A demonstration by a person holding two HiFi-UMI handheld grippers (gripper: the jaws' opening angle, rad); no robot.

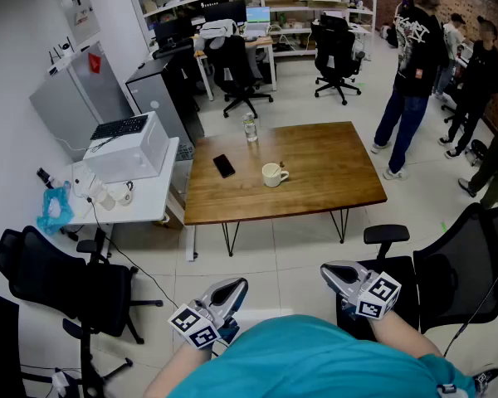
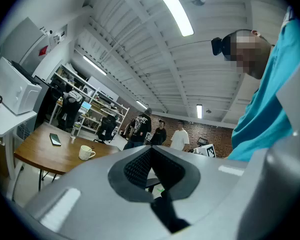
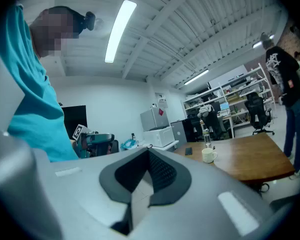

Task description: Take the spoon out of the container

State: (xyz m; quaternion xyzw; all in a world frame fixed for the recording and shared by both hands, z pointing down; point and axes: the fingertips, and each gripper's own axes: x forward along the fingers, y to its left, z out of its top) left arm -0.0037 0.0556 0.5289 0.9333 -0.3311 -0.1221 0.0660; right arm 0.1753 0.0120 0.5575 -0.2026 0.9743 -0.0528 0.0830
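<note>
1. Left gripper (image 1: 232, 287): jaws pressed together with nothing between them, held close to the person's teal shirt (image 1: 315, 359).
2. Right gripper (image 1: 332, 270): jaws pressed together with nothing between them, held beside the left one.
3. Mug (image 1: 274, 174): cream, upright, near the middle of the wooden surface (image 1: 336, 172), handle toward the right edge. It stands well apart from both pairs of jaws.
4. Spoon: cannot be made out in the mug at this size in any view.
5. Open room: tiled floor (image 1: 274, 259) lies between the near edge of the surface and the grippers. One black office chair (image 1: 58, 284) stands at the person's left and another black chair (image 1: 456, 264) at the right.
6. Phone (image 1: 224, 166): dark, flat, left of the mug toward the left edge.
7. Bottle (image 1: 250, 128): clear, upright, at the far edge; contents not discernible.
</note>
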